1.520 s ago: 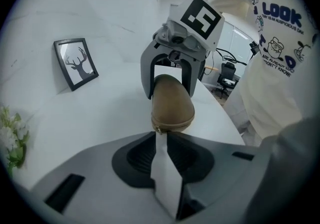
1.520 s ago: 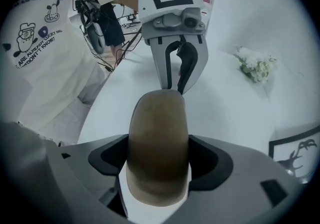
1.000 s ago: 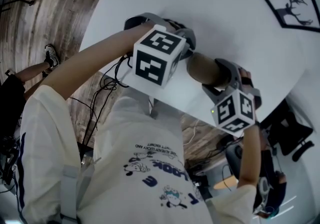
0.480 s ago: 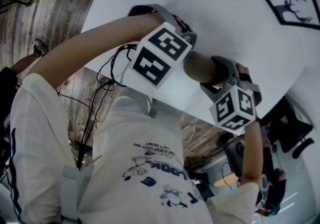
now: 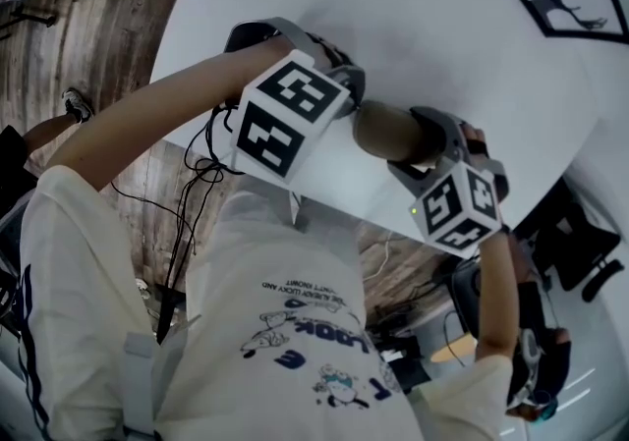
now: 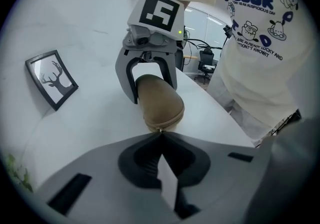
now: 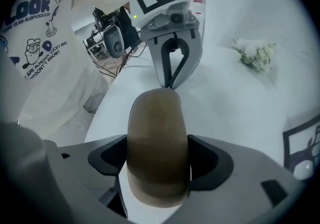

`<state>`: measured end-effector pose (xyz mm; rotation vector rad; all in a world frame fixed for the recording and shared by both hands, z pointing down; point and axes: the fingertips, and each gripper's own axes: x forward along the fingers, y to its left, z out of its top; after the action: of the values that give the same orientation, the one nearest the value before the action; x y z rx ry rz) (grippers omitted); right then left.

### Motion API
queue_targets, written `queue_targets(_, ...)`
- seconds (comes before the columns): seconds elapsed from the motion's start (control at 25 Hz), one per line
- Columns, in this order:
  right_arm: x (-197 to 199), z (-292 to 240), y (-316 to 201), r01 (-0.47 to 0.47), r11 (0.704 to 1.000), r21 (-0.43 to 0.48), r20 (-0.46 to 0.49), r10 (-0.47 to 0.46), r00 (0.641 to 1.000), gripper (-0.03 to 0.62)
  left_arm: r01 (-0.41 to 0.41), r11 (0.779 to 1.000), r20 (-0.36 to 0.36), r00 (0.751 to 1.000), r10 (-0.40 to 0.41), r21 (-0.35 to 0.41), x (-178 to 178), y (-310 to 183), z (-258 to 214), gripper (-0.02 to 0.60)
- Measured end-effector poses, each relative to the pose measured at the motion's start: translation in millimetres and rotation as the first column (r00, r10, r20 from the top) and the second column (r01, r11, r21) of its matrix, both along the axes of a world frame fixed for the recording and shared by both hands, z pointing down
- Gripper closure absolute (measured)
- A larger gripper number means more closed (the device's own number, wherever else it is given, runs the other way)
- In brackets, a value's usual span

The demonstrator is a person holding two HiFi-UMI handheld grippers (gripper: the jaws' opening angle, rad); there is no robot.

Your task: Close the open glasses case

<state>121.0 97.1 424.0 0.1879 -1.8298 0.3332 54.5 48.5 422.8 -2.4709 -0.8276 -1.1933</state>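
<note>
A brown glasses case [image 5: 385, 131] lies on the white table [image 5: 423, 27] near its front edge, its lid down. My right gripper [image 5: 430, 140] straddles one end and is shut on it; the case [image 7: 156, 133] fills the gap between those jaws. At the other end my left gripper [image 6: 161, 133] has just been closing. Its jaws now meet on the small metal zipper pull [image 6: 160, 129] at the tip of the case [image 6: 159, 102]. Seen from the right gripper view, the left gripper [image 7: 170, 84] pinches at the case's far end.
A black-framed deer picture [image 5: 565, 2] lies at the table's far right. White flowers [image 7: 257, 53] sit further along the table. The table edge runs close under both hands, with cables on the wooden floor [image 5: 108, 27] and office chairs [image 5: 580, 262] below.
The left gripper's cube has rolled and shifted a little to the left, and the head view has drifted slightly. The right gripper and the case have stayed where they were.
</note>
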Motion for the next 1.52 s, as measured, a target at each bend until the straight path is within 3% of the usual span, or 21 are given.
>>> queue_targets(0.2,0,-2,-4,-0.076,0.997,-0.02,0.032,0.077,0.997,0.24,0.025,0.999,0.007,1.0,-0.024,-0.024,-6,25,-1,0.581)
queue_targets(0.32,0,-4,-11,-0.136,0.99,-0.021,0.063,0.137,0.988,0.24,0.132,0.989,0.011,0.991,-0.131,-0.06,-2,36,-1,0.581)
queue_targets(0.4,0,-3,-14,-0.196,0.981,-0.009,0.083,0.196,0.977,0.24,0.242,0.967,0.014,0.97,-0.242,-0.083,0,38,-1,0.581)
queue_targets(0.48,-1,-4,-19,-0.278,0.961,-0.004,0.104,0.276,0.955,0.24,0.356,0.929,0.012,0.934,-0.356,-0.105,3,38,-1,0.581)
queue_targets(0.6,-1,-5,-28,-0.442,0.897,-0.006,0.125,0.439,0.89,0.24,0.494,0.859,0.005,0.867,-0.498,-0.132,14,34,-2,0.581)
queue_targets(0.68,5,-5,-36,-0.573,0.819,-0.013,0.126,0.57,0.812,0.24,0.558,0.82,-0.011,0.826,-0.563,-0.128,24,25,-4,0.581)
queue_targets(0.76,12,-3,-42,-0.698,0.715,-0.034,0.128,0.696,0.706,0.24,0.599,0.793,-0.03,0.796,-0.605,-0.114,30,12,-4,0.581)
queue_targets(0.84,13,-3,-46,-0.784,0.615,-0.083,0.144,0.786,0.602,0.239,0.605,0.79,-0.047,0.79,-0.611,-0.098,33,0,-6,0.581)
queue_targets(0.88,12,-4,-47,-0.805,0.583,-0.114,0.154,0.811,0.565,0.238,0.598,0.796,-0.049,0.796,-0.604,-0.093,34,-3,-6,0.581)
queue_targets(0.96,11,-8,-48,-0.82,0.544,-0.177,0.177,0.837,0.517,0.238,0.581,0.81,-0.038,0.81,-0.585,-0.078,32,-9,-3,0.581)
queue_targets(1.04,11,-14,-47,-0.815,0.538,-0.215,0.194,0.841,0.504,0.238,0.563,0.825,-0.028,0.825,-0.565,-0.051,29,-14,3,0.581)
queue_targets(1.2,17,-14,-38,-0.787,0.593,-0.171,0.16,0.805,0.571,0.238,0.558,0.83,-0.031,0.829,-0.558,-0.026,28,-29,4,0.581)
queue_targets(1.28,15,-10,-29,-0.786,0.59,-0.183,0.136,0.807,0.574,0.238,0.568,0.823,-0.045,0.822,-0.567,0.011,26,-41,3,0.581)
queue_targets(1.4,7,-5,-26,-0.824,0.521,-0.221,0.131,0.853,0.504,0.241,0.589,0.807,-0.054,0.808,-0.587,0.032,25,-59,1,0.581)
queue_targets(1.52,-1,-3,-28,-0.867,0.435,-0.242,0.14,0.9,0.413,0.287,0.574,0.818,-0.05,0.819,-0.572,0.043,22,-62,1,0.581)
